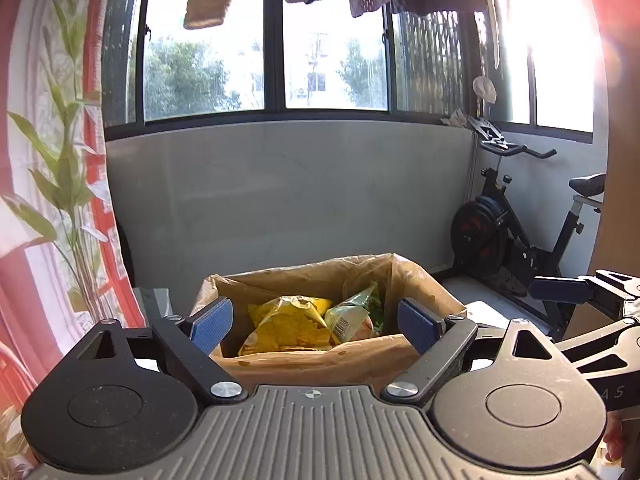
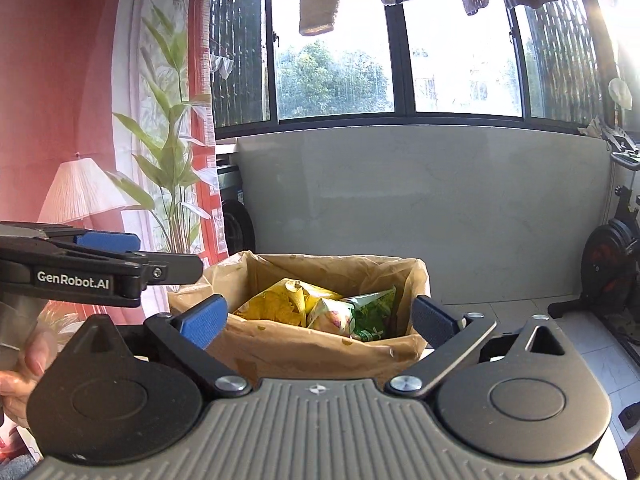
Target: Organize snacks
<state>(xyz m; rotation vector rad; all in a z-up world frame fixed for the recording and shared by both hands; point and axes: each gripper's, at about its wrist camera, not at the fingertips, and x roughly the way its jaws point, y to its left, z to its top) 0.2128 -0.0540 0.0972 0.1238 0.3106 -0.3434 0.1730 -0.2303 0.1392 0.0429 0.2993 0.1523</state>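
A brown paper bag [image 1: 320, 358] stands open in front of both grippers; it also shows in the right wrist view [image 2: 300, 350]. Inside lie a yellow chip packet [image 1: 286, 326] [image 2: 276, 304] and a green snack packet [image 1: 354, 316] [image 2: 360, 314]. My left gripper [image 1: 316, 324] is open and empty, its blue pads level with the bag's near rim. My right gripper [image 2: 320, 320] is open and empty, likewise at the near rim. The right gripper's fingers [image 1: 560, 289] show at the right edge of the left wrist view. The left gripper's fingers [image 2: 108, 240] show at the left of the right wrist view.
A grey low wall [image 1: 288, 196] under windows stands behind the bag. An exercise bike [image 1: 516, 232] stands to the right. A leafy plant [image 2: 168, 160], a lamp [image 2: 80, 196] and a red curtain are to the left. Laundry hangs above.
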